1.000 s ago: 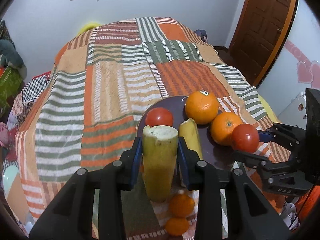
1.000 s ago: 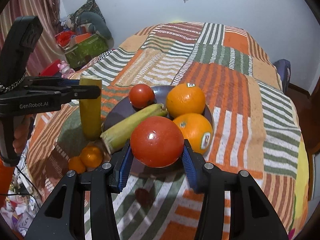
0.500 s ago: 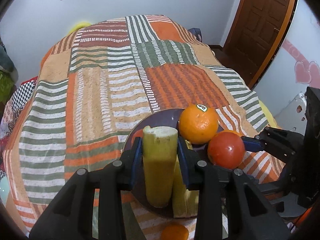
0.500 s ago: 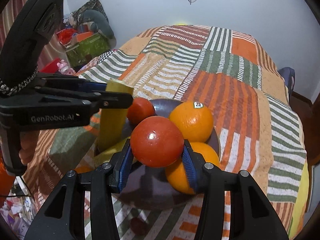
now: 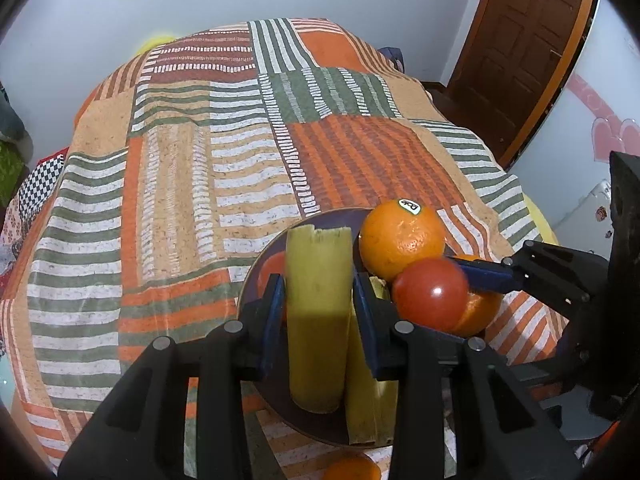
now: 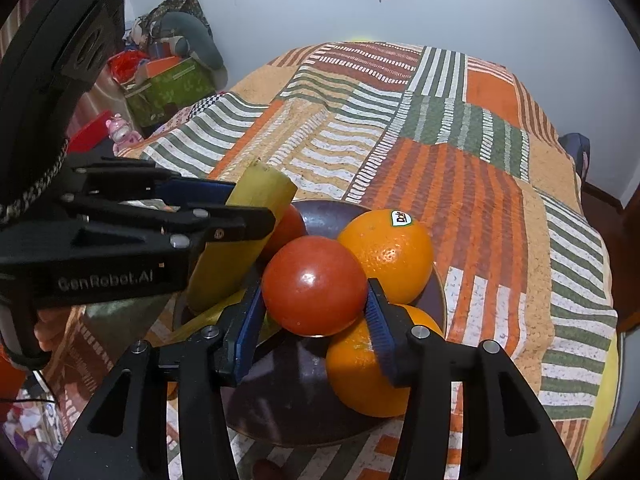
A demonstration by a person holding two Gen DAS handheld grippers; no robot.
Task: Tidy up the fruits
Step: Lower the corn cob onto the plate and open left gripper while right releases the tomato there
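My left gripper (image 5: 319, 312) is shut on a yellow-green cut stalk piece (image 5: 318, 320) and holds it over the dark plate (image 5: 250, 280). My right gripper (image 6: 315, 310) is shut on a red tomato (image 6: 314, 284) above the same plate (image 6: 438, 300). On the plate lie an orange with a sticker (image 6: 388, 252), a second orange (image 6: 360, 376), another tomato (image 6: 286, 230) and a second stalk piece (image 5: 368, 400). The left gripper and its stalk (image 6: 244, 236) show at the left of the right wrist view; the right gripper's tomato (image 5: 430, 294) shows in the left wrist view.
The plate sits on a bed with a striped patchwork cover (image 5: 200, 140). A small orange fruit (image 5: 352, 470) lies on the cover in front of the plate. A brown door (image 5: 516, 40) is at the right. Boxes and toys (image 6: 168, 80) are piled left of the bed.
Both grippers moved forward over the plate with their loads. The stalk piece and the held tomato now hang closer together above the fruit on the plate.
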